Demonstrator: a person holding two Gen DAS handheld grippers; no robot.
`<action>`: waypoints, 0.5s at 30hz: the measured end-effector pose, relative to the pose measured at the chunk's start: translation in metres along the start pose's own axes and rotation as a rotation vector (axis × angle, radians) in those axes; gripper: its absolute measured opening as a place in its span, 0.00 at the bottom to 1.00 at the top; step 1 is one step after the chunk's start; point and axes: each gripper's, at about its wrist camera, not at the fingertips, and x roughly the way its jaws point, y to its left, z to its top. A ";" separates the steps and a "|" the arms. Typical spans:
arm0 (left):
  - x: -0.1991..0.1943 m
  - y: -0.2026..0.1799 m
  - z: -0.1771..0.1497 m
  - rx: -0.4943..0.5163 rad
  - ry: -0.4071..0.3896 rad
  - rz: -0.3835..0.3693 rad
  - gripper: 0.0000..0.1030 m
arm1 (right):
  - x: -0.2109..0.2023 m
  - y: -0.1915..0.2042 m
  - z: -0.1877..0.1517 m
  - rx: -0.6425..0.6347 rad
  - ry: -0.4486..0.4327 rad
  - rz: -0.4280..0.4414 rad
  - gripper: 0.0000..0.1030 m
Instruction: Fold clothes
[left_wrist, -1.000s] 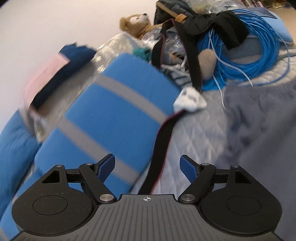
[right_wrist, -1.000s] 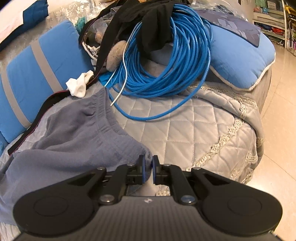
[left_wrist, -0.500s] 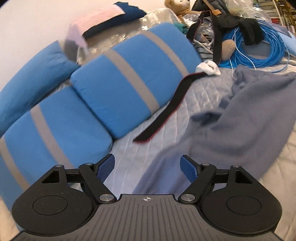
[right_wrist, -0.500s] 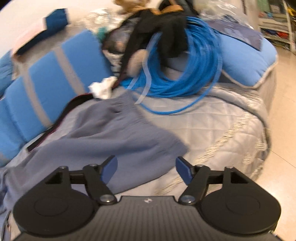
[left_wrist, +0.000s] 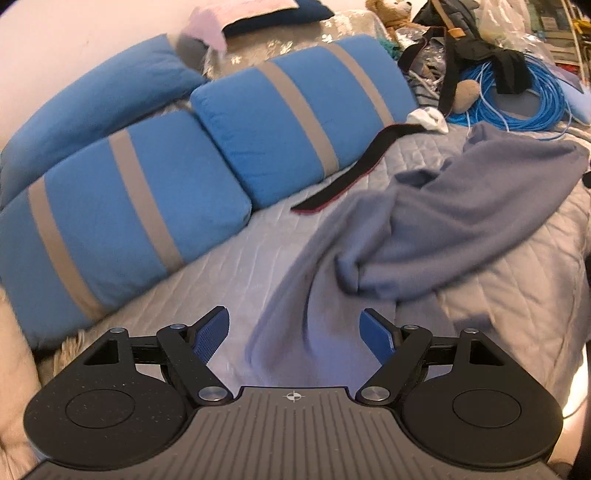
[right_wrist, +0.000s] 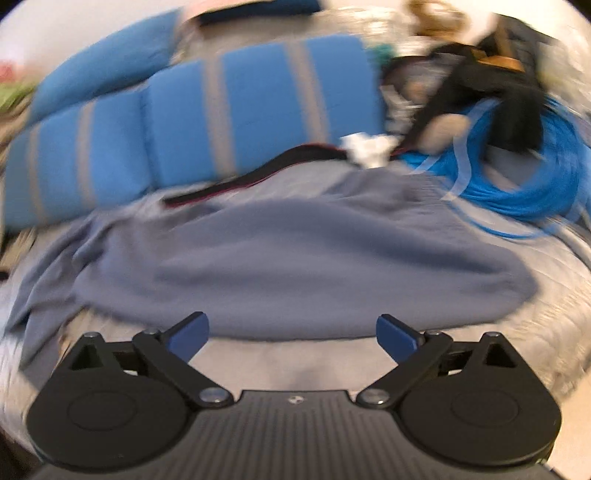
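Quilted grey fabric is covering the bed (left_wrist: 236, 266), which is carrying everything here. Along its back edge the blue striped cushions (left_wrist: 295, 110) are lying end to end, leaving the middle and front of the bed as working room for folding.

The grey garment (left_wrist: 461, 214) is lying across that middle stretch. In the left wrist view part of it is lying doubled over the rest, with a rolled edge showing near its middle and one end trailing toward the front edge of the bed. It is reading as partly gathered, not as a neat flat fold, so more squaring up is probably needed; how many folds it is holding I cannot tell, and the right wrist view is too blurred to help.

Toward the far right corner a blue cable coil (left_wrist: 517, 99) is sitting in a heap with dark clothing, just beyond the garment's far end, close enough to snag a corner swung that way. A black strap (left_wrist: 347, 173) is running from the cushions onto the quilt, beside the garment's back edge. A white sock (left_wrist: 428, 118) is lying at the strap's upper end.

The left gripper (left_wrist: 295, 332) is hanging released, jaws spread wide over the garment's trailing end and holding nothing. The right gripper (right_wrist: 291, 332) is likewise spread wide and empty, just short of the garment's near edge.
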 end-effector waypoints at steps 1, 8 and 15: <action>0.000 0.000 -0.006 -0.008 0.005 0.001 0.76 | 0.005 0.011 0.001 -0.031 0.007 0.016 0.96; -0.003 0.000 -0.043 -0.038 0.009 -0.046 0.75 | 0.029 0.097 0.000 -0.324 -0.017 0.093 0.91; -0.007 -0.016 -0.059 0.027 -0.023 -0.022 0.75 | 0.056 0.160 -0.022 -0.763 -0.104 0.068 0.73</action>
